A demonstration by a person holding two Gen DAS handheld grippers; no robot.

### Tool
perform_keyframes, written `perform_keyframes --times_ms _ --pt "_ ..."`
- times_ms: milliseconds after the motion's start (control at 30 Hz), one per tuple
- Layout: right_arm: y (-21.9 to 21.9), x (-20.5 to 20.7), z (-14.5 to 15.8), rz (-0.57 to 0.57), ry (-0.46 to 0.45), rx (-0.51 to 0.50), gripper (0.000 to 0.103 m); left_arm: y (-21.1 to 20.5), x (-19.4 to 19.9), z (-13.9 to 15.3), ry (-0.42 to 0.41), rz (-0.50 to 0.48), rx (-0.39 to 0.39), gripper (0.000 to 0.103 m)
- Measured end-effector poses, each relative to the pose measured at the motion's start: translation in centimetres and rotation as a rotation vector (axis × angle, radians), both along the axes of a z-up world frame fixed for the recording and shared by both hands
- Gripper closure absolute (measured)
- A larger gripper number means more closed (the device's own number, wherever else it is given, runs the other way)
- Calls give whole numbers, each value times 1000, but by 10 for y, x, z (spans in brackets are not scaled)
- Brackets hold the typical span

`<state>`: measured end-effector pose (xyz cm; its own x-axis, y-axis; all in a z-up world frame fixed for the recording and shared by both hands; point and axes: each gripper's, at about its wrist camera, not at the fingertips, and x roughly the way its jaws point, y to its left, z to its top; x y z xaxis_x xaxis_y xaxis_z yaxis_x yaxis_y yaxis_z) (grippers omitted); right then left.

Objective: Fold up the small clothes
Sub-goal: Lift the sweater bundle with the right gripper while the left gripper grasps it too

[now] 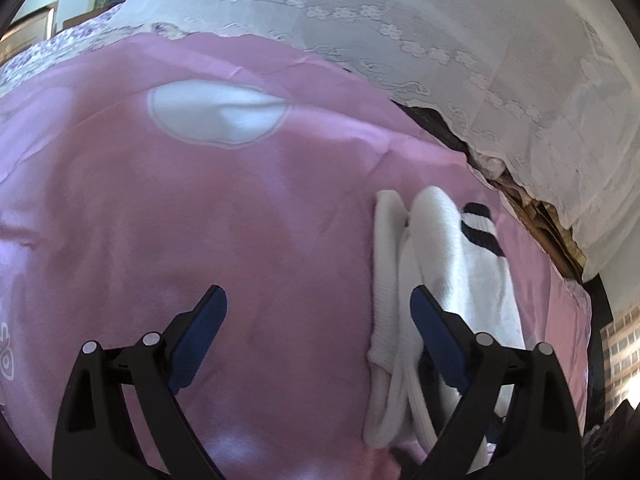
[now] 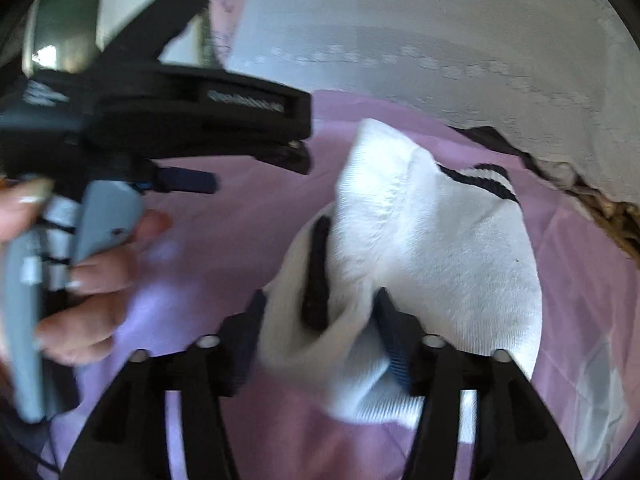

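Left tongs (image 1: 318, 312) spread, empty | right tongs (image 2: 320, 312) pinching blurred white sock (image 2: 420, 240)

The socks (image 1: 440, 264) lie on the bedsheet (image 1: 200, 208), right of the left gripper (image 1: 318, 312). Behind the sheet hangs a lace curtain (image 1: 440, 40). The right gripper (image 2: 320, 324) straddles the socks' near end.

Pink sheet (image 1: 200, 208) covers the bed, creased, with a white round patch (image 1: 218, 114) printed on it. White lace curtain (image 1: 460, 32) with small flower embroidery hangs behind, ragged hem touching the sheet's far edge. Floral lilac fabric (image 1: 60, 46) at far left. Brick-patterned wall (image 1: 624, 344) low on right. Daylight comes through the lace; bright sheen on the sheet.
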<state>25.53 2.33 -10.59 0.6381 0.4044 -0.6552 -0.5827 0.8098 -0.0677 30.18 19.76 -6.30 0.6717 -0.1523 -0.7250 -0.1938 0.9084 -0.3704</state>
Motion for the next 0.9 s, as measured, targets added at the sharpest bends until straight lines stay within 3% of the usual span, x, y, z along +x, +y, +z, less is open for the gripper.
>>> perform_keyframes --times_ms 133,233,267,300,367,433,533,600,700,767,800,833,900 --pt "-35 -6 25 98 2 91 40 -13 -5 10 -45 -28 48 12" --pt "-81 10 42 44 14 243 40 -24 -8 18 -88 -45 90 12" --pt "-91 16 45 9 25 292 44 -29 -9 22 -102 -55 100 12" --pt "-104 25 46 -42 43 352 59 -36 -11 26 -123 -75 111 12" --pt "-125 47 41 -151 110 445 74 -51 -14 33 -156 -114 118 12" --pt "-133 67 31 -226 144 462 78 -71 -18 37 -190 -183 128 10" --pt "-126 84 21 -232 172 450 79 -104 -19 34 -206 -292 190 9" --pt "-123 96 18 -236 178 443 80 -120 -12 20 -165 -323 266 8" --pt "-123 118 7 -244 210 424 78 -122 12 -17 2 -274 398 4" --pt "-126 122 -9 -234 210 451 79 -95 30 -32 73 -273 191 4" --pt "-129 122 -15 -228 205 484 79 -85 34 -31 81 -260 142 4" --pt "-133 123 -16 -227 207 504 79 -77 36 -31 76 -238 114 4" --pt "-134 123 -16 -228 200 507 77 -78 35 -33 63 -241 132 4"
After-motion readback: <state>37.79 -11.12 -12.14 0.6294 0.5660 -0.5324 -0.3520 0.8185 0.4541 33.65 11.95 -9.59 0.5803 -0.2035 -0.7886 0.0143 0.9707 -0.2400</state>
